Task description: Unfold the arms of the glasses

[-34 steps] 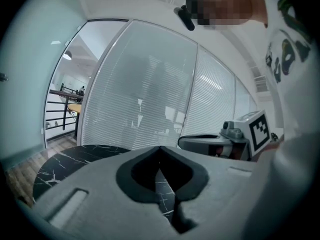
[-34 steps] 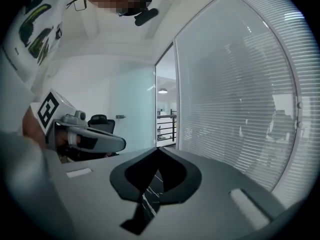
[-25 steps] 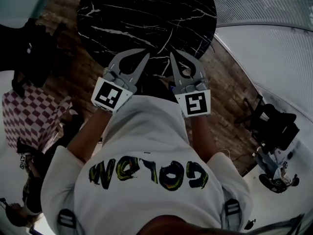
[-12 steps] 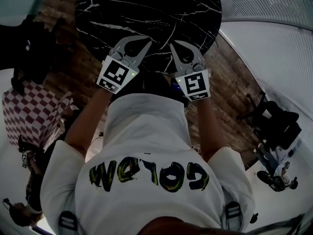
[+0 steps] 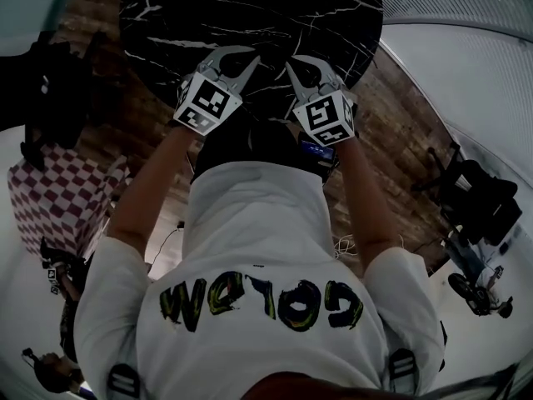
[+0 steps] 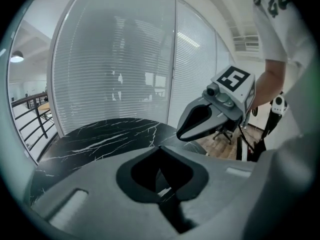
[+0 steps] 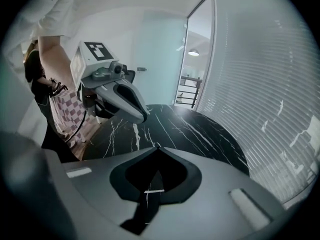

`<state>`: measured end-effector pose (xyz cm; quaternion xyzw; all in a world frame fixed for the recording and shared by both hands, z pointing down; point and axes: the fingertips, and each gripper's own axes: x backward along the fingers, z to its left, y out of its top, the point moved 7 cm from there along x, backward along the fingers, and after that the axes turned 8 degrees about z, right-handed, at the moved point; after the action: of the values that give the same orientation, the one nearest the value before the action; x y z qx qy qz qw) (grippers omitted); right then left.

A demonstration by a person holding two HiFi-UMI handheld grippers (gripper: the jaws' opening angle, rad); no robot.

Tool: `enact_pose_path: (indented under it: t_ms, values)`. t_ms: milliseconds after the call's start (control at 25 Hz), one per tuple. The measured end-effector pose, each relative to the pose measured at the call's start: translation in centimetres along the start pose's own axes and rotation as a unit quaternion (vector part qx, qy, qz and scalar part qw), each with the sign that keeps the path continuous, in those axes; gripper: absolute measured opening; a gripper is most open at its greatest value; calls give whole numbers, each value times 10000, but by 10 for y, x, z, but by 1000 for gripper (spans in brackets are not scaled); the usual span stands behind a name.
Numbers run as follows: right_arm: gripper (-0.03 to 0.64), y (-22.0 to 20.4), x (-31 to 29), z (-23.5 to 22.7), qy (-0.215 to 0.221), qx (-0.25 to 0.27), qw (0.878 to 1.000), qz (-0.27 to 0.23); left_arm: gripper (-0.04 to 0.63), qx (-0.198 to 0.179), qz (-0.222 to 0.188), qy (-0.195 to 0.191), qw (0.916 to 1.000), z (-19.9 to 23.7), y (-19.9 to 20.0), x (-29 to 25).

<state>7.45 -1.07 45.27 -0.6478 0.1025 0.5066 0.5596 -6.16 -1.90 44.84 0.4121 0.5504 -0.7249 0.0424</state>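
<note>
No glasses show in any view. A round black marble table (image 5: 250, 7) fills the top of the head view, and its surface looks bare. My left gripper (image 5: 255, 58) hangs over the table's near edge, jaws shut with nothing between them. Close to its right, my right gripper (image 5: 289, 62) is also shut and empty. In the left gripper view my own closed tips (image 6: 159, 147) point at the table (image 6: 100, 139), with the right gripper (image 6: 178, 135) beside them. The right gripper view shows its closed tips (image 7: 157, 145) over the table (image 7: 190, 129) and the left gripper (image 7: 144, 119) ahead.
A red-and-white checkered object (image 5: 58, 198) stands on the floor at the left. An office chair (image 5: 479, 207) stands at the right. Glass walls with blinds (image 6: 115, 74) curve behind the table. The person's white shirt (image 5: 258, 248) hides the lower middle of the head view.
Both grippers have moved up the picture, onto the table's near edge, and sunk toward it. Their tips have come closer together. Both stayed shut and empty.
</note>
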Motion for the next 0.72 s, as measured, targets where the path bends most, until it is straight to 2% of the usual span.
enact_pose_path:
  t_ms: [400, 720]
  values:
    - [15, -20, -46, -10, 107, 200, 9987, 455, 4, -580, 630, 17, 9963, 32, -26, -48]
    - [29, -34, -75, -9, 305, 278, 9960, 790, 30, -1137, 1116, -157, 9871, 51, -40, -76]
